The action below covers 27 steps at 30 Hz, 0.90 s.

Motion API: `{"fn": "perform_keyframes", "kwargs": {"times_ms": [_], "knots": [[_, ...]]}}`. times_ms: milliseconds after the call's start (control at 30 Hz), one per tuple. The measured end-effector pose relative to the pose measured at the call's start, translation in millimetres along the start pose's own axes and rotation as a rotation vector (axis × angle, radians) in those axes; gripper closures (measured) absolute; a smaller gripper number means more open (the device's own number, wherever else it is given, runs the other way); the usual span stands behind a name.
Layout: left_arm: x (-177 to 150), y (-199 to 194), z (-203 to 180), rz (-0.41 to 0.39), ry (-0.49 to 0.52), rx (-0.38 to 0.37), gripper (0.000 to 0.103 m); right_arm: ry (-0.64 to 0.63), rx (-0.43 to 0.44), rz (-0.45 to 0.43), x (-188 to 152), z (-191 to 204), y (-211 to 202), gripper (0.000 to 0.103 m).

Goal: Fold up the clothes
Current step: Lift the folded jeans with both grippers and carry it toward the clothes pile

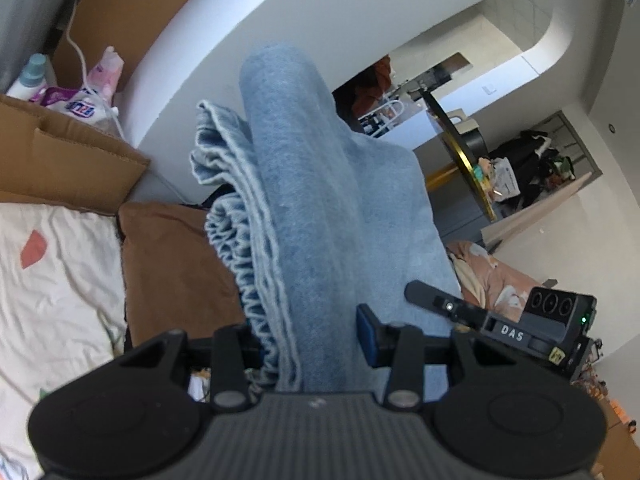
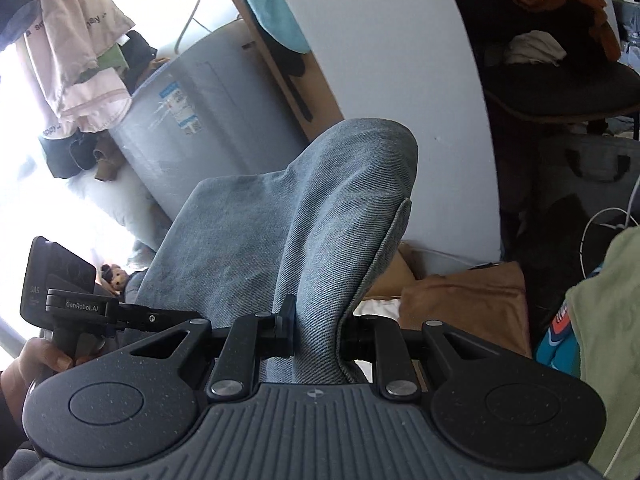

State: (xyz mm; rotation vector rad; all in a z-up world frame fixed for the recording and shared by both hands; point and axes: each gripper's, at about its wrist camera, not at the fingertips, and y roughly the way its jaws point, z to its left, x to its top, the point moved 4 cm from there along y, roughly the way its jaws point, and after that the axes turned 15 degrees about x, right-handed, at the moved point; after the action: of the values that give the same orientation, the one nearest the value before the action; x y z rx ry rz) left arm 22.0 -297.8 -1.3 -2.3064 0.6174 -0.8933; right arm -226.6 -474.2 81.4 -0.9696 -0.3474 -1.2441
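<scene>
A light blue denim garment (image 1: 316, 208) is held up in the air between both grippers. In the left wrist view my left gripper (image 1: 312, 344) is shut on a thick bunch of it, with frayed hem folds (image 1: 240, 256) hanging on the left side. The right gripper's body (image 1: 560, 320) shows at the lower right of that view. In the right wrist view my right gripper (image 2: 316, 332) is shut on a fold of the same denim (image 2: 320, 208), which bulges up past the fingers. A hand (image 2: 36, 364) holds the left gripper's handle at the lower left there.
Below on the left lie a white patterned sheet (image 1: 52, 280) and a brown pillow (image 1: 172, 264). Cardboard boxes (image 1: 68, 156) with bottles stand behind. A grey bin (image 2: 208, 128), a white wall (image 2: 400, 60), a chair with clothes (image 2: 560, 80) and a green cloth (image 2: 608, 320) surround the right view.
</scene>
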Motion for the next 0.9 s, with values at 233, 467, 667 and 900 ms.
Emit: {"fn": "perform_keyframes", "kwargs": {"times_ms": [233, 467, 667, 900], "knots": [[1, 56, 26, 0.016, -0.028, -0.033, 0.060, 0.014, -0.023, 0.009, -13, -55, 24, 0.083], [16, 121, 53, 0.028, -0.028, -0.041, 0.060, 0.064, -0.050, -0.018, -19, -119, 60, 0.083], [9, 176, 74, 0.009, -0.063, -0.070, 0.060, 0.028, -0.122, -0.019, -26, -165, 86, 0.083], [-10, 233, 85, 0.015, -0.105, -0.087, 0.060, 0.030, -0.220, 0.014, -44, -211, 101, 0.083]]}}
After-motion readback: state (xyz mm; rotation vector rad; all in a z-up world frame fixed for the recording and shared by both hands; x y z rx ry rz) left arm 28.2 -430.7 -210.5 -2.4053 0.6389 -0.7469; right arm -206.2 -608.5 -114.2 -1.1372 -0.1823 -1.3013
